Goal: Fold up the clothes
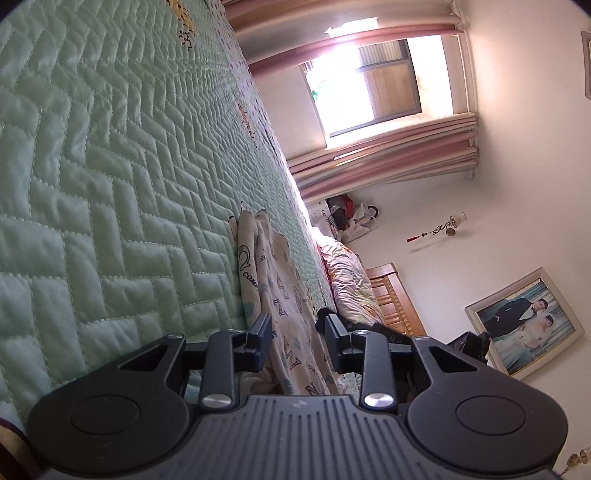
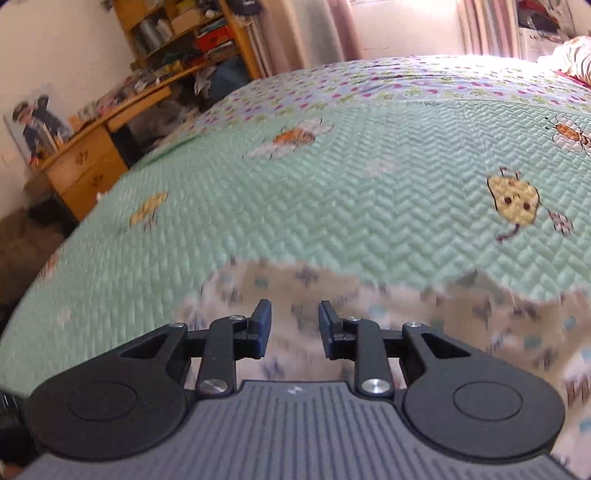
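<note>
Left claw fills the bottom of its own view, fingers parted with a wide gap, nothing clamped; cream garment with printed letters runs through that gap and on ahead of the tips, lying in a long rumpled strip on the green quilt; whether the pads touch the cloth, cannot tell. Camera is rolled sideways here; quilt lies to the claw's left, white wall to its right; framed photo leans on that wall, right of the claw; window with pink curtains far ahead.

Right claw likewise parted, holding nothing; same garment spreads under and just beyond its tips, blurred, reaching off to the right; green quilt stretches ahead of the cloth, with a yellow bug patch ahead and right; wooden desk and shelves far ahead to the left.
</note>
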Demonstrator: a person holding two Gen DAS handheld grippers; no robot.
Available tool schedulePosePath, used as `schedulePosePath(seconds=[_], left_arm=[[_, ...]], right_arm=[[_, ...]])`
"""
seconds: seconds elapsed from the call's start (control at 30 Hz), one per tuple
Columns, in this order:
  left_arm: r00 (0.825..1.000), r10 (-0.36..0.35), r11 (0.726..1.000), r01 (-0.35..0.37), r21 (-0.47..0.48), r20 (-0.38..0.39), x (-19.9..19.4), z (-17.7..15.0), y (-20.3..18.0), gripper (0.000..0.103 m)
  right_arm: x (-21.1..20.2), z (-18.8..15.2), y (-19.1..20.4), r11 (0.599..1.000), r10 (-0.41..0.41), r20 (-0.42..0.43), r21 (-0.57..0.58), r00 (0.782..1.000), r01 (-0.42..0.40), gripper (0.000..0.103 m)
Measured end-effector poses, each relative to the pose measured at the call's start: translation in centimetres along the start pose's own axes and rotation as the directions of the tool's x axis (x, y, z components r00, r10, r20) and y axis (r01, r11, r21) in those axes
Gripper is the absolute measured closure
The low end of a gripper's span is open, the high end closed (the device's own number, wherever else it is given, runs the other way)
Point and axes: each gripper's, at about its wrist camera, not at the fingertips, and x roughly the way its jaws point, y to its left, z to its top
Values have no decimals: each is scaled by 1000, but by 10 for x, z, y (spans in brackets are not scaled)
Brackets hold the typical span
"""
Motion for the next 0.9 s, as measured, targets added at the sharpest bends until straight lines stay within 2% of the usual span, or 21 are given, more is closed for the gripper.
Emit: schedulePosePath(seconds=[0.1, 0.2, 0.27, 0.33, 0.43, 0.67, 0.73, 0.87, 0.9], left_arm=[[1000, -8, 1000, 8, 1, 0, 1, 1, 1, 66], [1000, -9, 1000, 9, 2, -1, 2, 3, 4, 66], [1000, -9, 1000, 9, 4, 0, 2, 3, 4, 66], [1000, -8, 1000, 8, 5, -1, 4, 4, 4, 66], [1000, -6, 1000, 6, 7, -2, 4, 5, 4, 65], [1000, -3, 1000, 3, 10, -3, 5, 6, 4, 64], [1000, -2, 1000, 2, 11, -5, 6, 6, 4, 64], [1000, -1, 1000, 1, 11, -8, 6, 8, 4, 63], [1000, -1, 1000, 1, 11, -8, 6, 8, 4, 63]], right_arm=[[-4, -22, -4, 999, -32, -32, 37, 999, 33, 72], [-38, -42, -16, 996, -26, 11, 80, 1000, 25, 72], [-65, -52, -33, 992, -93, 65, 88, 994, 87, 68], [-86, -58, -56, 981, -167, 103, 112, 981, 155, 54], [-107, -56, -89, 961, -252, 146, 154, 957, 230, 54], [-71, -29, -133, 950, -295, 124, 148, 947, 276, 56], [-60, -21, -145, 947, -305, 115, 144, 945, 288, 67], [-38, -8, -166, 942, -320, 96, 138, 943, 306, 70], [-36, -8, -167, 943, -315, 88, 139, 945, 302, 75]])
